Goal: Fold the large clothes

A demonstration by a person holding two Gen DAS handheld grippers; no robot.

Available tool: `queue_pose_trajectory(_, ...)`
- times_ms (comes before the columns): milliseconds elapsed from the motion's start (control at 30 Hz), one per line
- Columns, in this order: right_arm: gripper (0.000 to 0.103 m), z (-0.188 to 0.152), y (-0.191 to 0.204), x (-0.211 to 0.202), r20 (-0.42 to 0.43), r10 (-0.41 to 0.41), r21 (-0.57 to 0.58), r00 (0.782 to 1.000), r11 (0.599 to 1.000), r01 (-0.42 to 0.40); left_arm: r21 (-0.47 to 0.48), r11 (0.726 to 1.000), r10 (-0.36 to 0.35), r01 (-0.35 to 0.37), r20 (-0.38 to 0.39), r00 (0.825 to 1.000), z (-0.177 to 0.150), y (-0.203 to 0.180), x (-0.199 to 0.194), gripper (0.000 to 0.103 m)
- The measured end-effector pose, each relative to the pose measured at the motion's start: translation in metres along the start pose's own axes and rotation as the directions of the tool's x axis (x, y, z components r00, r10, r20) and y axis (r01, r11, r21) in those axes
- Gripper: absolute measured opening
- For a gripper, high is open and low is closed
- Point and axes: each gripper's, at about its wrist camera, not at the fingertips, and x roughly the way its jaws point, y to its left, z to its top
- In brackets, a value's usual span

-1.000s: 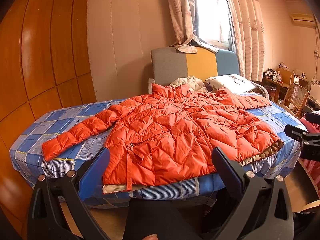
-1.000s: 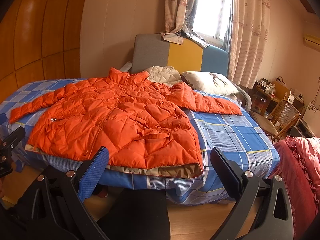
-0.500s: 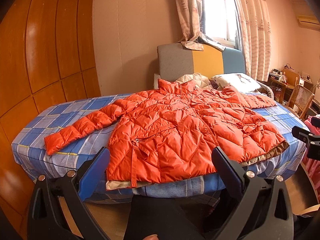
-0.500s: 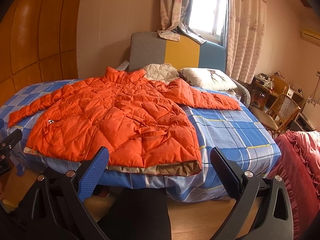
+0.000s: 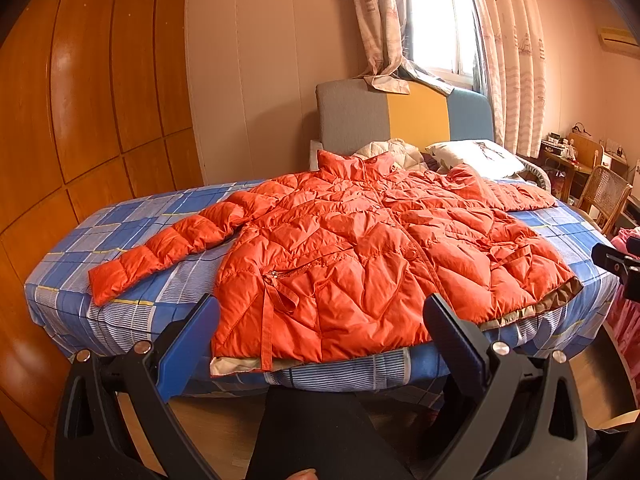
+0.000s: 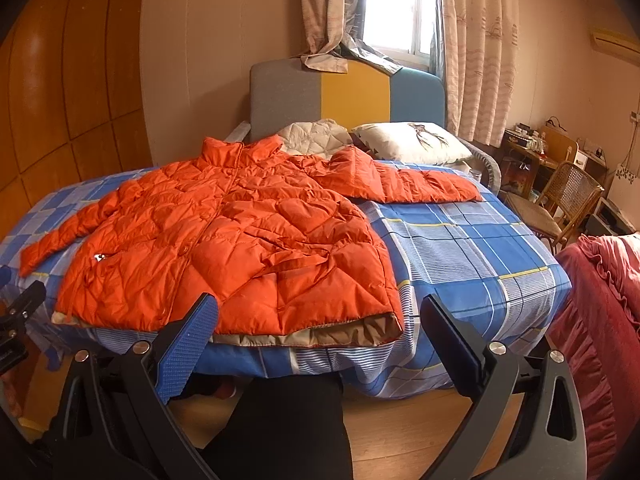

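**Jacket flat on bed, both grippers empty**

Jacket [image 5: 360, 248], orange and quilted, lies face up and spread flat on the bed [image 5: 132, 240], which is covered in a blue checked sheet. All positions below are given relative to the jacket.

Left of it, wooden wall panels [image 5: 80, 100] run along the bedside. Its left sleeve [image 5: 168, 248] stretches out over the sheet toward that side, cuff near the mattress edge. My left gripper [image 5: 320, 308] hovers at the jacket's near hem, released, fingers spread wide, nothing between them; I cannot tell whether the pads touch the cloth. The hem hangs slightly over the near mattress edge, beige lining showing.

Beyond the collar stands a headboard [image 5: 404, 120] in grey, yellow and blue panels, with a cream quilted item [image 6: 316, 136] and a white pillow [image 6: 412, 142] at its foot. A curtain [image 6: 324, 12] drapes onto the headboard top, below a window.

My right gripper [image 6: 320, 312] is held before the jacket's near right corner, likewise released and empty, apart from the fabric. The right sleeve [image 6: 400, 184] extends sideways across the sheet just below the pillow. Right of the jacket the sheet lies bare, then a wicker chair [image 6: 564, 204] and a red ruffled cloth [image 6: 600, 320] stand off the bed.
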Motion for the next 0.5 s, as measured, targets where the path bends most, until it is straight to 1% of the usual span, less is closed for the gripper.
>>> queue_pose_trajectory(333,0.100,0.0001,0.0048,-0.0010,0.010,-0.003,-0.029,1.000,1.000,0.003,0.003,1.000,-0.002,0.002,0.001,1.000,0.0002,-0.0010,-0.0008,0.101)
queue_pose_trajectory(500,0.100,-0.0002,0.0025,0.0002,0.005,-0.003,-0.021,1.000,1.000,0.004,0.002,1.000,-0.002,0.002,-0.005,1.000,0.0008,-0.0017,0.0004,0.101)
